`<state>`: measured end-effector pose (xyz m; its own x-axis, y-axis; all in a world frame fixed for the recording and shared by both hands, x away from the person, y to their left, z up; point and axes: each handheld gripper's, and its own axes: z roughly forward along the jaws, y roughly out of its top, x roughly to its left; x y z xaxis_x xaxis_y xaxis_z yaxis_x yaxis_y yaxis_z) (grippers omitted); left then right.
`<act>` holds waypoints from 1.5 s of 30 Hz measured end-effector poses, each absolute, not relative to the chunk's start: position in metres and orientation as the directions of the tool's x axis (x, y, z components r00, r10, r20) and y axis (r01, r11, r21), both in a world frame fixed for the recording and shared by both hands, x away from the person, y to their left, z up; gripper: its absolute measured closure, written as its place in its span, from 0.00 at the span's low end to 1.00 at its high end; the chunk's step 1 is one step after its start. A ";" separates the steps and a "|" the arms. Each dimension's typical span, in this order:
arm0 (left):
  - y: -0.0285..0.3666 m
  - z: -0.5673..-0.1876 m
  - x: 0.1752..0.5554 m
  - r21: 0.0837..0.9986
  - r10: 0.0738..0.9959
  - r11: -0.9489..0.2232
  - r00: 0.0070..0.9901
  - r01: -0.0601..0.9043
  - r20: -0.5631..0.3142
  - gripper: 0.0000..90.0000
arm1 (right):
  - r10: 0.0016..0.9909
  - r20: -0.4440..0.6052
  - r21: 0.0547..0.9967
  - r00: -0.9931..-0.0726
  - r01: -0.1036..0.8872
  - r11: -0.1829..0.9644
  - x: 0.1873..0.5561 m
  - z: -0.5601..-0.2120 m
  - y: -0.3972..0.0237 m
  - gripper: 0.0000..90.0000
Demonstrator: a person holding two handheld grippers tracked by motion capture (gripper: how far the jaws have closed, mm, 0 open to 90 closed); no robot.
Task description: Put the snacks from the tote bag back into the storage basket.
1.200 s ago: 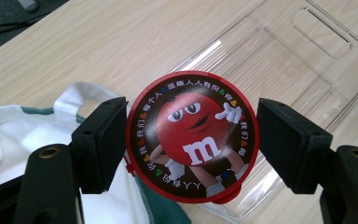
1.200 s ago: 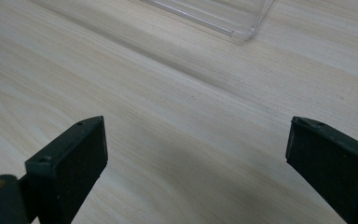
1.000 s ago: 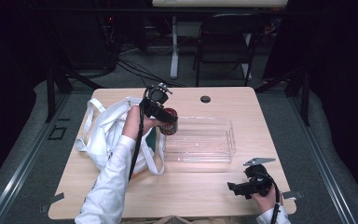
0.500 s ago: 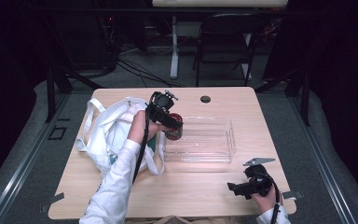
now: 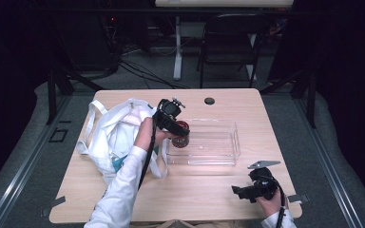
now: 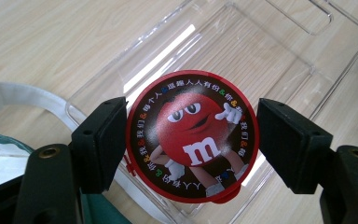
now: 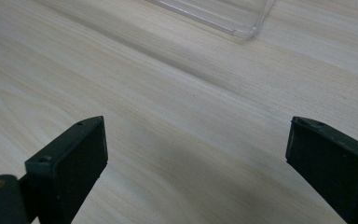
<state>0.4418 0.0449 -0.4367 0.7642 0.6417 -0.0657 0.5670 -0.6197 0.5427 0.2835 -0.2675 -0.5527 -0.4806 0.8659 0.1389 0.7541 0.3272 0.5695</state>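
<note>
On the pale wooden worktop [image 5: 195,190], the left tongs [image 6: 191,144], clamped on the red-lidded candy tub [image 6: 192,142], have sunk from above the white bag [image 5: 116,137] into the clear tray's [image 5: 218,142] left end at frame centre, so release seems near, while the right tongs [image 7: 196,158] gape empty.

Round candy tub [image 6: 192,141] in my claw: dark body, red-rimmed lid printed with a red cartoon candy figure, ringed by small lettering. Lid faces up at me, roughly level. It hangs at the clear tray's [image 5: 218,151] left end, possibly not yet touching its floor.
</note>
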 end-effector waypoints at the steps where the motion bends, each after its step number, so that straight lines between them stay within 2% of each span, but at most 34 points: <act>1: 0.045 -0.439 0.441 0.540 0.642 -0.621 0.764 0.568 -0.065 0.30 | 0.866 0.139 0.569 -0.481 0.754 0.327 0.283 -0.553 -0.267 0.06; 26: 0.046 -0.472 0.437 0.501 0.642 -0.630 0.761 0.593 -0.093 0.30 | 0.863 0.145 0.568 -0.484 0.755 0.328 0.284 -0.553 -0.266 0.06; 45: 0.045 -0.485 0.432 0.445 0.636 -0.673 0.770 0.591 -0.059 0.30 | 0.866 0.145 0.572 -0.478 0.755 0.321 0.278 -0.551 -0.269 0.06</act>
